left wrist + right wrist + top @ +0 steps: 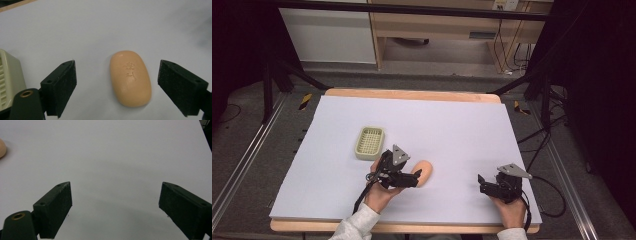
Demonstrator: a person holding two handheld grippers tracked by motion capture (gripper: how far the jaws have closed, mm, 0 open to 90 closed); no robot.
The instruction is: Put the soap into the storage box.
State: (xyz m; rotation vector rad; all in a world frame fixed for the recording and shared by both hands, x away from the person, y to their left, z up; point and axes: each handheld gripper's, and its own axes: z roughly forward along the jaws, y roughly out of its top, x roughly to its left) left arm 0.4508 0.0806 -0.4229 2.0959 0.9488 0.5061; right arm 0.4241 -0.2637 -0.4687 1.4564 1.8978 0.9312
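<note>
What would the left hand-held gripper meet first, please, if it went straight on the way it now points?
Most likely the soap bar: it lies on the white sheet between the open jaws of the left hand-held gripper, untouched, though depth is unclear.

The table (412, 95) was wood with a big white sheet (452, 130) on top. Behind it stood a wooden desk (437, 30) and a white cabinet (327, 35). The floor (242, 145) was grey. Black wires (512, 50) hung by the desk. The sides were dark.
</note>
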